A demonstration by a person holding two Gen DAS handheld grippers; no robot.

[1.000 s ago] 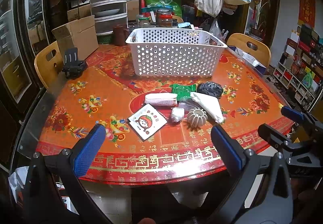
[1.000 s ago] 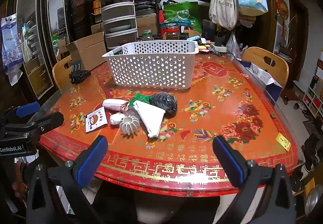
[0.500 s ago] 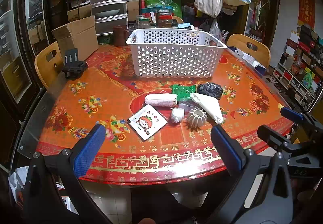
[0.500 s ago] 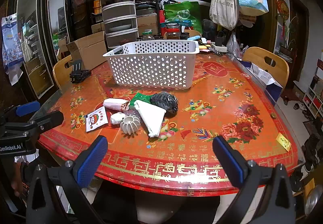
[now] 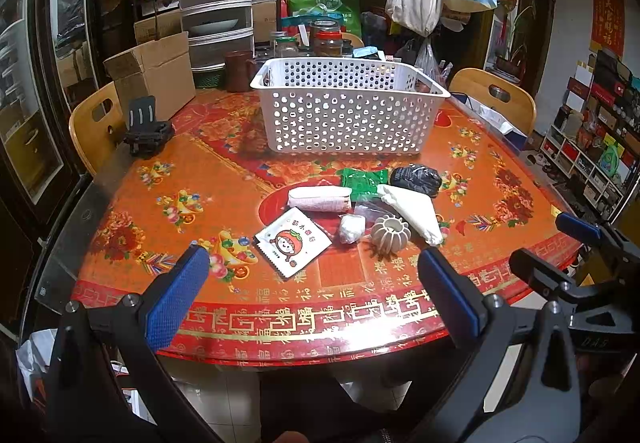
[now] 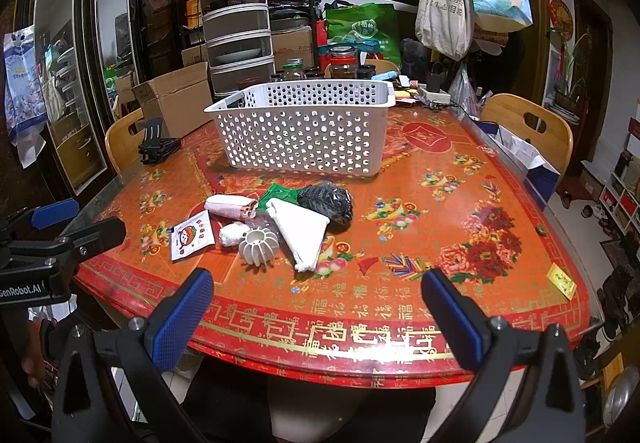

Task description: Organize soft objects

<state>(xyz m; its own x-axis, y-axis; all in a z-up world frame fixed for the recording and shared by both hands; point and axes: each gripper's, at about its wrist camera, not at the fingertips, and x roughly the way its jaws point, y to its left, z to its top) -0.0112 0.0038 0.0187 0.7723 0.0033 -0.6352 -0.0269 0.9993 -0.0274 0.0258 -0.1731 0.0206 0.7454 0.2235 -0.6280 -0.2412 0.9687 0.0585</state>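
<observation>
A cluster of small objects lies mid-table: a white snack packet point(image 5: 293, 240) with a cartoon face, a pink-white roll point(image 5: 319, 199), a green packet point(image 5: 364, 180), a black bundle point(image 5: 415, 179), a folded white cloth point(image 5: 412, 212), a small white wad point(image 5: 351, 228) and a ribbed grey ball point(image 5: 389, 233). A white perforated basket point(image 5: 347, 108) stands behind them. My left gripper point(image 5: 314, 293) is open and empty at the near table edge. My right gripper point(image 6: 318, 317) is open and empty, also at the near edge, right of the cluster point(image 6: 276, 221).
The red patterned round table point(image 5: 172, 179) carries a black clamp device point(image 5: 147, 131) at the left and jars behind the basket. Wooden chairs point(image 5: 93, 123) stand around it. A cardboard box point(image 5: 154, 71) and drawers are at the back left.
</observation>
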